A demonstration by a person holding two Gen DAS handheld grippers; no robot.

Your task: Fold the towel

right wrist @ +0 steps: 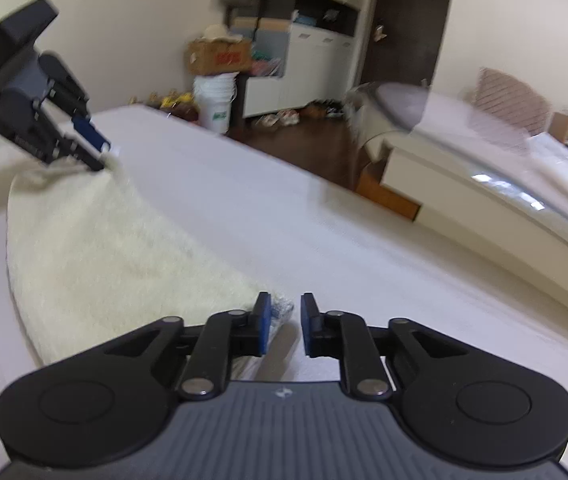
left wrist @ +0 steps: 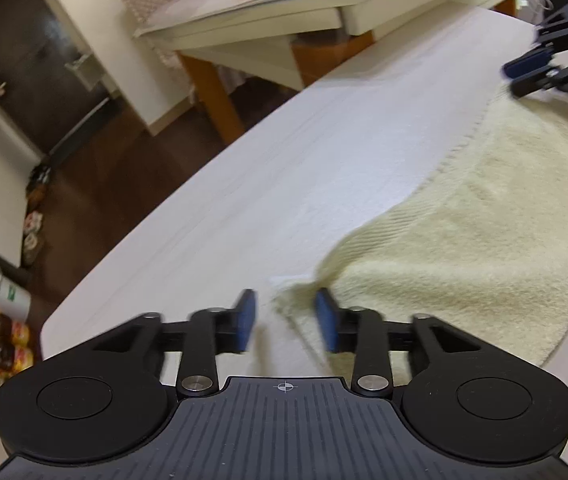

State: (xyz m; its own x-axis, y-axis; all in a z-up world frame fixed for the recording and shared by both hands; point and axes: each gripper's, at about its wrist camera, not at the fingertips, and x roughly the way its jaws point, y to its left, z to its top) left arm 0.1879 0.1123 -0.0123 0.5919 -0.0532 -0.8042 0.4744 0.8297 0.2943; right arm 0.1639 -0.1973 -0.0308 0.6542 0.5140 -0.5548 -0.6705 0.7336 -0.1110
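White worktop (left wrist: 268, 184) carries a cream terry towel (left wrist: 483, 220), spread flat along its near side. Left tongs (left wrist: 285, 322) spread, one towel corner lying between the blue pads, unpinched. Right tongs (right wrist: 285, 326) also spread at the opposite corner, pads apart.

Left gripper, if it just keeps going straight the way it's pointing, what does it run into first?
Most likely the towel: its near corner already lies between the open fingers of the left gripper. Beyond that corner is bare white table. Blur makes depth uncertain.
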